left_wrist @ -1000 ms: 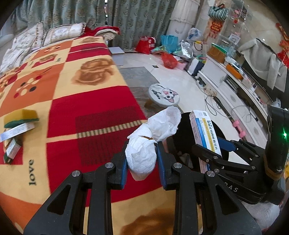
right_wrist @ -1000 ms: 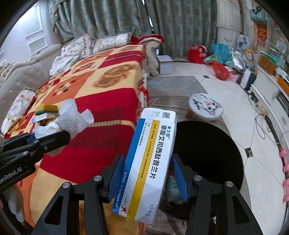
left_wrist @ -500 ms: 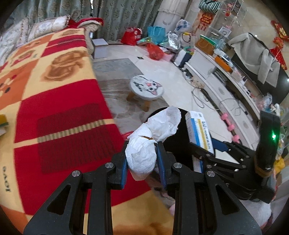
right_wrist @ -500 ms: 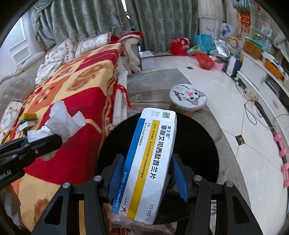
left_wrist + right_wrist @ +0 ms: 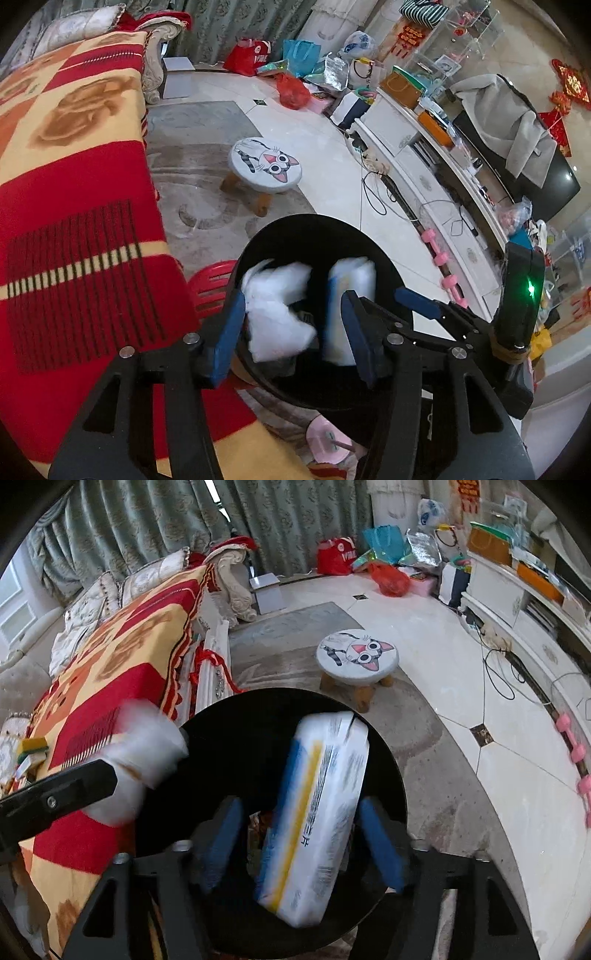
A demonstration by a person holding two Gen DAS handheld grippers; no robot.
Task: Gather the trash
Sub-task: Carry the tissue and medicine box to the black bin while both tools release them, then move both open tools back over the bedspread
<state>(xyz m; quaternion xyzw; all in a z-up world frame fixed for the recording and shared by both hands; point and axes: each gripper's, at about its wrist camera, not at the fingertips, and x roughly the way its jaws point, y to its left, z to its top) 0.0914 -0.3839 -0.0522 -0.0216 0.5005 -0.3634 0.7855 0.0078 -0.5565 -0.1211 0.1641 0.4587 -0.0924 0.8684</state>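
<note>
A black round trash bin [image 5: 314, 218] [image 5: 391, 764] stands on the floor under both grippers. My left gripper [image 5: 291, 339] is over its mouth with the jaws opening. A crumpled white tissue [image 5: 277, 317] [image 5: 147, 753] is blurred and loose between the blue pads [image 5: 226, 338]. My right gripper [image 5: 301, 838] is beside it, jaws opening too. A white medicine box with blue and yellow stripes [image 5: 317, 812] [image 5: 351, 306] tilts, blurred, between its pads, and neither pad presses on it. Both items hang over the dark inside of the bin.
A sofa under a red and yellow blanket [image 5: 74, 206] borders the bin on the left, with a sponge [image 5: 35, 746] on it. A cat-face stool [image 5: 266, 166] stands beyond the bin. A white cabinet [image 5: 424, 162], cables, pink dumbbells [image 5: 443, 266] and bags fill the right and back.
Both grippers swung from beside the blanket to over the bin and sank. Their jaws went from shut to open, letting go of the tissue and the box, which now blur as they drop.
</note>
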